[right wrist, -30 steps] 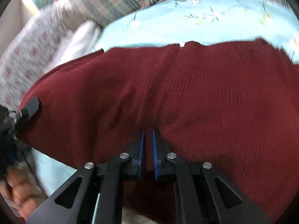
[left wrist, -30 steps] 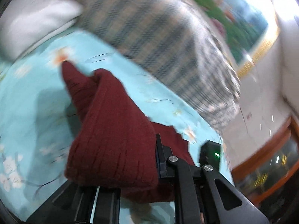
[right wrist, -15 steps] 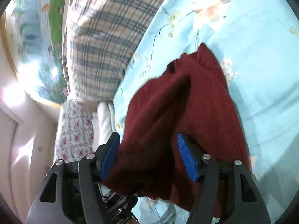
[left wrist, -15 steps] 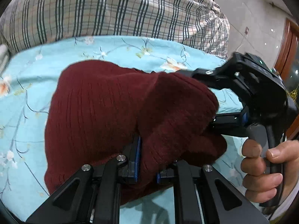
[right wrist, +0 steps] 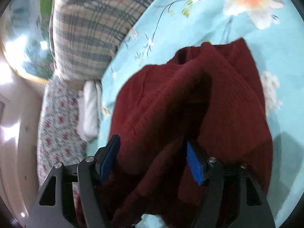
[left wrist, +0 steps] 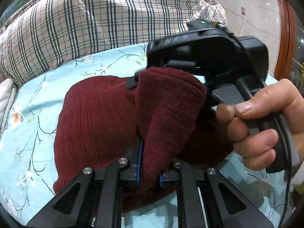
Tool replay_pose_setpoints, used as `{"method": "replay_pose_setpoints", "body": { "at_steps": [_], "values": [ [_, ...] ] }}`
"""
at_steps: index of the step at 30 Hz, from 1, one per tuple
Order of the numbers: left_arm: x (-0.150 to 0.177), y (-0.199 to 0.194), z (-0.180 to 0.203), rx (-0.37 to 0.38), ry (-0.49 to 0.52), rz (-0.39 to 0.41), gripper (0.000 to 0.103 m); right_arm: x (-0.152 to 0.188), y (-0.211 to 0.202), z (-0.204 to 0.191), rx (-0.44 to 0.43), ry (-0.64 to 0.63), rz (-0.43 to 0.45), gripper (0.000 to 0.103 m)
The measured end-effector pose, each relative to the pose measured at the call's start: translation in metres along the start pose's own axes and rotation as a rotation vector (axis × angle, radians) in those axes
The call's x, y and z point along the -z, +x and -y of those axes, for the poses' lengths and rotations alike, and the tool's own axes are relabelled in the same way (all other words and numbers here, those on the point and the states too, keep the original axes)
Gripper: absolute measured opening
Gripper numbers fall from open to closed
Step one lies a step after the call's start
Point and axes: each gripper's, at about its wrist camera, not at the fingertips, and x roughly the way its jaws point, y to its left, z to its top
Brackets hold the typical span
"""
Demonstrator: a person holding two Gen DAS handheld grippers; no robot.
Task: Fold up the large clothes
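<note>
Mid-fold: dark red ribbed knit sweater [left wrist: 98,125] is lying bunched mid-bed on the floral turquoise sheet [left wrist: 28,114]. Left gripper [left wrist: 149,163] is clamping a fold; right gripper [right wrist: 152,163], jaws just narrowing, is straddling cloth unpinched. Next: re-grip, lay flat.

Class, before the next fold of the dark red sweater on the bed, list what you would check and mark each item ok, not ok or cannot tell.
1. Left hand-held gripper clamped on a fold of the sweater: ok.
2. Right hand-held gripper free of the cloth: not ok; its jaws have just been closing and stand apart, with knit bunched between them.
3. Sweater lying flat: not ok, it is heaped.
4. Floral sheet bare beside the sweater: ok.
5. Plaid quilt apart from the sweater: ok.
6. Sleeves tucked in: cannot tell.
</note>
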Motion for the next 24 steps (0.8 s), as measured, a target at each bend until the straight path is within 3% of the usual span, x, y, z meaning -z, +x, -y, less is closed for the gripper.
{"method": "replay_pose_setpoints", "body": {
  "at_steps": [1,4,7,9,14,20,22,24],
  "values": [
    [-0.003,0.0,0.001,0.004,-0.003,0.0,0.012,-0.002,0.0,-0.002,-0.005,-0.008,-0.012,0.029],
    [-0.014,-0.009,0.005,0.013,-0.001,0.024,0.012,-0.006,-0.016,-0.009,-0.043,-0.053,0.031,0.02],
    [-0.027,-0.022,0.015,0.045,0.019,0.076,0.012,-0.005,-0.051,-0.023,-0.085,-0.133,0.134,0.019],
    [-0.031,-0.019,0.023,0.071,0.031,0.074,0.012,-0.002,-0.065,-0.026,-0.045,-0.178,0.178,0.019],
    [-0.02,0.022,0.033,0.147,0.021,-0.032,0.012,0.004,-0.057,0.012,0.119,-0.159,0.146,0.018],
    [-0.015,0.031,0.036,0.157,0.035,-0.065,0.015,0.013,-0.055,0.035,0.12,-0.118,0.163,0.019],
    [-0.018,0.027,0.034,0.167,0.022,-0.065,0.02,0.013,-0.055,0.03,0.143,-0.136,0.167,0.02],
    [-0.016,0.017,0.034,0.199,0.004,-0.068,0.033,0.013,-0.059,0.024,0.169,-0.147,0.171,0.026]
  ]
}}
